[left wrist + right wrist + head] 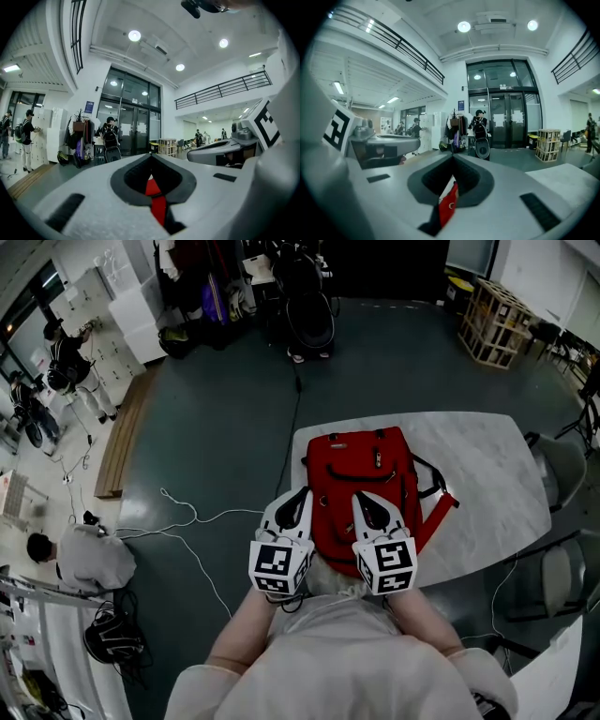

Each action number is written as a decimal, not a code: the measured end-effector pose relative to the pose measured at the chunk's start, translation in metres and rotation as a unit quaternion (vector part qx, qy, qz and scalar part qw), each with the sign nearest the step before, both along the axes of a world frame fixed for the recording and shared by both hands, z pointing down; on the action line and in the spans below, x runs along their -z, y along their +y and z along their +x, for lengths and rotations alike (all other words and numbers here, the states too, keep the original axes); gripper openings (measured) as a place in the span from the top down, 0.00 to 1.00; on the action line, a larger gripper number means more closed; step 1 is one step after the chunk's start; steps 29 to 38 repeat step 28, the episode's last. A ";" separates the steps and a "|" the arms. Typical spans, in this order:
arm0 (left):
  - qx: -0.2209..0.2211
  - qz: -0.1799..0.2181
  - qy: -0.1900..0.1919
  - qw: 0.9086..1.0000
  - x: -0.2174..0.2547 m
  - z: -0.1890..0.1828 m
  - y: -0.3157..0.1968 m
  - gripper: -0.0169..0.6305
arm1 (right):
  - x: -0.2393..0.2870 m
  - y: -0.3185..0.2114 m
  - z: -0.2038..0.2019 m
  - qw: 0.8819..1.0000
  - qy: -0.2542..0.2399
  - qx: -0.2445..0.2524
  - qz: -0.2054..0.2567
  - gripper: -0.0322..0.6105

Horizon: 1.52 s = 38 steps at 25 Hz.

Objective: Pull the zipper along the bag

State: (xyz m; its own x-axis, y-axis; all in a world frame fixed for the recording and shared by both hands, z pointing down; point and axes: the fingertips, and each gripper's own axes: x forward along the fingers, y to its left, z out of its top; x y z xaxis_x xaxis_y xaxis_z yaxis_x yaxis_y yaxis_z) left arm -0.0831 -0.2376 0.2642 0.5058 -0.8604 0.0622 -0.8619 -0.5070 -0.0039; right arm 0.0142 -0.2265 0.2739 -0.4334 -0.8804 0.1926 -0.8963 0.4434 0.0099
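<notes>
A red backpack (367,486) lies flat on the pale marble table (487,484), black zip lines across its top face and straps trailing off its right side. Both grippers hover above the bag's near end, apart from it. My left gripper (302,493) is over the bag's near left edge, jaws shut with nothing between them. My right gripper (359,495) is beside it over the bag's middle, also shut and empty. Both gripper views look level across the hall. The left gripper (151,157) and right gripper (453,157) show only a sliver of the red bag (152,187) (449,206) below the closed jaws.
Grey chairs (562,465) stand at the table's right side. A wooden crate (495,322) and a black stroller (309,315) stand farther off. White cables (187,517) lie on the floor at left, near a crouching person (89,557).
</notes>
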 end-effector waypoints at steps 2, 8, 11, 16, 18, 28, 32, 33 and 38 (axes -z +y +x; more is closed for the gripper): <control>0.003 -0.005 0.001 1.000 -0.001 -0.001 -0.002 0.94 | 0.000 0.000 0.001 1.000 0.000 0.000 -0.002 0.91; -0.001 -0.010 -0.004 1.000 0.000 0.003 -0.002 0.94 | 0.006 0.004 -0.002 1.000 -0.006 0.006 -0.005 0.91; -0.007 -0.012 -0.007 1.000 -0.002 0.007 -0.002 0.94 | 0.007 0.004 -0.003 1.000 -0.005 0.009 -0.004 0.91; -0.009 -0.010 -0.016 1.000 -0.007 0.010 -0.002 0.94 | 0.002 0.004 -0.001 1.000 -0.009 0.006 -0.008 0.91; -0.009 -0.011 -0.018 1.000 -0.009 0.010 -0.002 0.94 | 0.004 0.004 0.000 1.000 -0.022 0.005 -0.010 0.91; -0.005 -0.012 -0.005 1.000 -0.010 0.012 0.002 0.94 | 0.004 0.012 0.002 1.000 -0.013 0.002 -0.008 0.91; -0.005 -0.012 -0.005 1.000 -0.010 0.012 0.002 0.94 | 0.004 0.012 0.002 1.000 -0.013 0.002 -0.008 0.91; -0.005 -0.012 -0.005 1.000 -0.010 0.012 0.002 0.94 | 0.004 0.012 0.002 1.000 -0.013 0.002 -0.008 0.91; -0.005 -0.012 -0.005 1.000 -0.010 0.012 0.002 0.94 | 0.004 0.012 0.002 1.000 -0.013 0.002 -0.008 0.91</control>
